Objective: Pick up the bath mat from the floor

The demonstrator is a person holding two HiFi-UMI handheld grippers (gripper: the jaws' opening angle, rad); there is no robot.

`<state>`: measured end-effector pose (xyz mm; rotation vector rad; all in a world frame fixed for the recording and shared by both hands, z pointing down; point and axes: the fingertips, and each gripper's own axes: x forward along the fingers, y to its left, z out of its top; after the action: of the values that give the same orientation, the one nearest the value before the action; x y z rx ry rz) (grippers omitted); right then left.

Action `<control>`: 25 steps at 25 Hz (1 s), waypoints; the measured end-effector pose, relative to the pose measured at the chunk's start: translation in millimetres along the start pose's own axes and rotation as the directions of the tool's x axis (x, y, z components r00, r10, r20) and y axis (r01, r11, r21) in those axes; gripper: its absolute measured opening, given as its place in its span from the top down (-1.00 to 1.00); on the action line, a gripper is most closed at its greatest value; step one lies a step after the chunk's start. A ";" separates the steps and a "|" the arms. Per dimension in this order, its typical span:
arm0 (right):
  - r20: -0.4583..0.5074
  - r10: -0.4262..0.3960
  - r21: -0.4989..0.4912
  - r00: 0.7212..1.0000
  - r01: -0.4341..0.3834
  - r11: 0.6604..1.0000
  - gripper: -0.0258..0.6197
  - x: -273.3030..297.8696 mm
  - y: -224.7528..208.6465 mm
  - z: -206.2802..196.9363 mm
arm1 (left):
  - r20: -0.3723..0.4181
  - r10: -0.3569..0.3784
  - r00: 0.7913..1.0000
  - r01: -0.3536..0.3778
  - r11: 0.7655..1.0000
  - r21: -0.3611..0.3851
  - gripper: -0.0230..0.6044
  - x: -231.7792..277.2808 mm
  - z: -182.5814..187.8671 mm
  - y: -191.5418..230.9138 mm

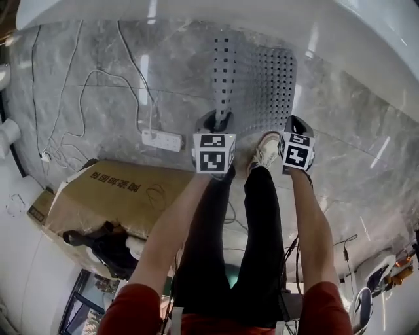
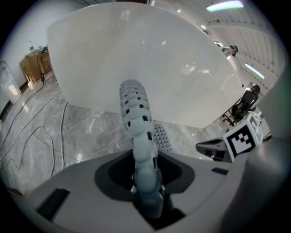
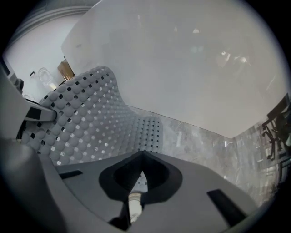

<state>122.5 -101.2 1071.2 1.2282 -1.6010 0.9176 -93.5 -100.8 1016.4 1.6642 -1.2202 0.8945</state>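
Observation:
The grey bath mat (image 1: 262,85), bubbled and full of small holes, hangs above the marble floor between my two grippers. My left gripper (image 1: 219,124) is shut on one near corner, where the mat is bunched into a thick roll (image 2: 136,118) running up from the jaws (image 2: 148,191). My right gripper (image 1: 294,127) is shut on the other near corner; a thin edge of the mat (image 3: 86,123) is pinched between its jaws (image 3: 135,200). From there the sheet sweeps up and left. The mat's far end droops toward the floor by the tub.
A white bathtub (image 1: 262,16) curves along the far side. A white power strip (image 1: 162,139) with trailing cables lies on the floor at left. A flat cardboard box (image 1: 111,193) sits near left. The person's shoe (image 1: 265,150) stands just below the grippers.

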 end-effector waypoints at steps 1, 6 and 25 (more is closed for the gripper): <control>0.004 0.001 0.004 1.000 -0.001 1.000 0.88 -9.2 0.9 0.5 | 0.002 -0.002 1.000 0.002 1.000 -0.002 0.50 -9.2 2.9 -3.5; 0.057 0.007 0.015 0.998 -0.008 1.000 0.88 -63.3 6.2 17.8 | 0.027 -0.016 1.000 0.016 1.000 -0.026 0.51 -59.4 25.0 -20.7; 0.428 0.057 0.057 0.902 -0.090 0.994 0.88 -354.2 10.9 176.8 | 0.157 -0.026 0.987 0.042 0.994 -0.104 0.52 -280.9 133.5 -108.0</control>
<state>113.9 -151.6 678.5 1.5061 -1.9816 0.7962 -56.0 -112.0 689.5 1.6883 -1.3169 0.6763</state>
